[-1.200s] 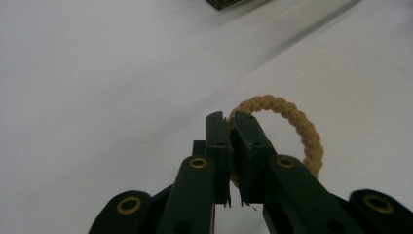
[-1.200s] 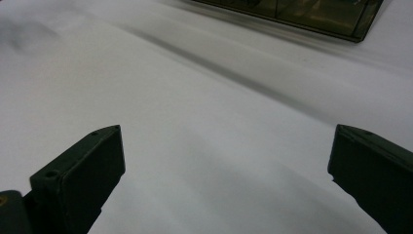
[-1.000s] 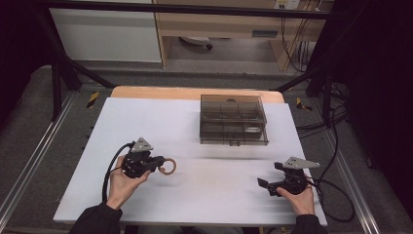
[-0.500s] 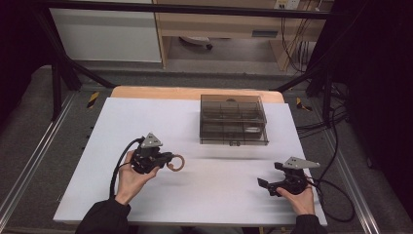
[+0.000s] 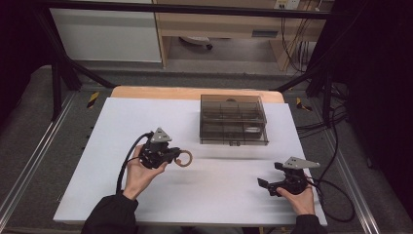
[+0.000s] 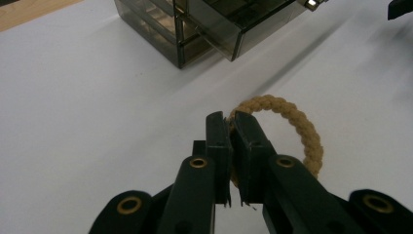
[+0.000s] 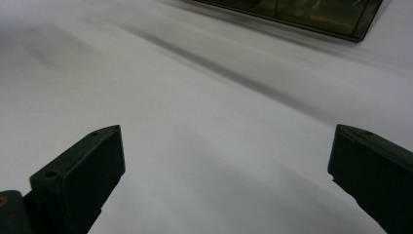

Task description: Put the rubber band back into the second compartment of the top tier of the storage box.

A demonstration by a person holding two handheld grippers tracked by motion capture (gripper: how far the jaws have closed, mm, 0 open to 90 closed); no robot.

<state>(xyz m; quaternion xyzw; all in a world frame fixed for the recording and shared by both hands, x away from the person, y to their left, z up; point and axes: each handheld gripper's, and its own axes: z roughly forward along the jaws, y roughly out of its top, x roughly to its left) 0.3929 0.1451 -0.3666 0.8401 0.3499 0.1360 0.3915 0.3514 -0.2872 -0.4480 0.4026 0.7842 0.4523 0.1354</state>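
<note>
The right gripper (image 5: 269, 185) rests low at the near right of the white tabletop (image 5: 97, 146), jaws spread wide and holding nothing. Farther in on the left, the left gripper (image 5: 178, 155) has its jaws clamped on a braided tan rope ring (image 6: 297, 131), held just above the tabletop. Beyond both stands a smoky clear drawer box (image 5: 233, 119), one drawer slightly out.

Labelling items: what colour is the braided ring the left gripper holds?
Tan, a braided rope ring; clearest in the left gripper view.
</note>
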